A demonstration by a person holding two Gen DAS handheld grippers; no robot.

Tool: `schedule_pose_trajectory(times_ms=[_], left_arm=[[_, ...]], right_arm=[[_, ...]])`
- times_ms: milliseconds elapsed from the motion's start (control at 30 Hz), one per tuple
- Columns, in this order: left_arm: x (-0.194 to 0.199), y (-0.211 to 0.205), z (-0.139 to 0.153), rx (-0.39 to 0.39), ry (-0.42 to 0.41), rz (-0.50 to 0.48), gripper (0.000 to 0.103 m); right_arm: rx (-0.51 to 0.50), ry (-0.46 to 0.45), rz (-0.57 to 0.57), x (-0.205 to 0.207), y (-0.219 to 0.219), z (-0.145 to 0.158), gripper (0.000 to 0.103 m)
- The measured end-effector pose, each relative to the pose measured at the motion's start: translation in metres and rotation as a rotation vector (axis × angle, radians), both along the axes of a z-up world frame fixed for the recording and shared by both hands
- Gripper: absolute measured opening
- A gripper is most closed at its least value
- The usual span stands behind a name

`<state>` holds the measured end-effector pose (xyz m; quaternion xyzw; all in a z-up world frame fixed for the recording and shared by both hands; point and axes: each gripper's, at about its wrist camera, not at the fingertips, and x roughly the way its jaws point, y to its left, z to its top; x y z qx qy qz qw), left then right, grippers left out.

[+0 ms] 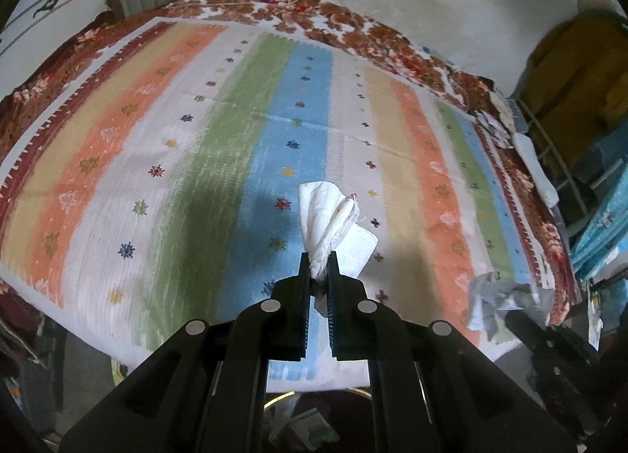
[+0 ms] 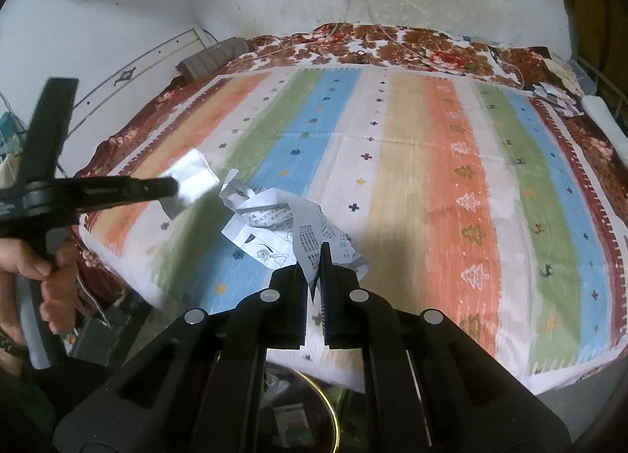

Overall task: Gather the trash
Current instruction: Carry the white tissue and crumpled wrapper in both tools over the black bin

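A: Left wrist view first. Left gripper [image 1: 320,268] pinched narrow on a white tissue [image 1: 333,217], bunched at the tips and fanning out above the striped bedspread [image 1: 176,131]. Lifted clear of the bed, by the look of the shadow beneath.

B: And at the right edge of that view?

A: Crumpled printed paper [image 1: 506,304] hanging from the right gripper, blurred. At the bottom, between the gripper's arms, a round bin [image 1: 302,425] with wrappers inside, only partly visible.

B: Right wrist view, then.

A: Right gripper [image 2: 318,268] clamped nearly shut on that same printed paper [image 2: 282,225], a creased sheet with text and small drawings, held by one corner above the bedspread [image 2: 451,162]. To the left, the left gripper [image 2: 172,188] with its tissue [image 2: 192,178], and a hand [image 2: 35,268] on its handle. Bin rim [image 2: 331,406] showing gold at the bottom.

B: Step in hand?

A: Likely the carry: both pieces picked up, neither dropped yet.

B: Next move?

A: Probably bringing each gripper back over the bin, tips pointing down into it, then opening. Light paper, so apt to cling or drift wide of the rim; best released low and centred.
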<state>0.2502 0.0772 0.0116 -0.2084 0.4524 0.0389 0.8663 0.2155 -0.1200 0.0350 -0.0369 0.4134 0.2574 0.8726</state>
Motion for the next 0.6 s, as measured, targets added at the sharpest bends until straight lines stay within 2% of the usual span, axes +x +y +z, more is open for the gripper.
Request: schedule_pose_trajectory(times_ms=[100, 233, 367, 600], left_arm=[[-0.015, -0.008, 0.007, -0.009, -0.019, -0.021, 0.007], [-0.036, -0.021, 0.014, -0.009, -0.039, -0.048, 0.007], [-0.057, -0.032, 0.016, -0.031, -0.054, -0.072, 0.007], [-0.085, -0.047, 0.013, -0.026, -0.065, -0.105, 0.007]], right_arm=[[0.003, -0.001, -0.003, -0.015, -0.005, 0.001, 0.005], [-0.044, -0.035, -0.013, -0.035, -0.008, 0.000, 0.005], [-0.042, -0.022, -0.010, -0.051, -0.014, -0.004, 0.005], [-0.040, -0.010, -0.005, -0.077, -0.023, -0.012, 0.005]])
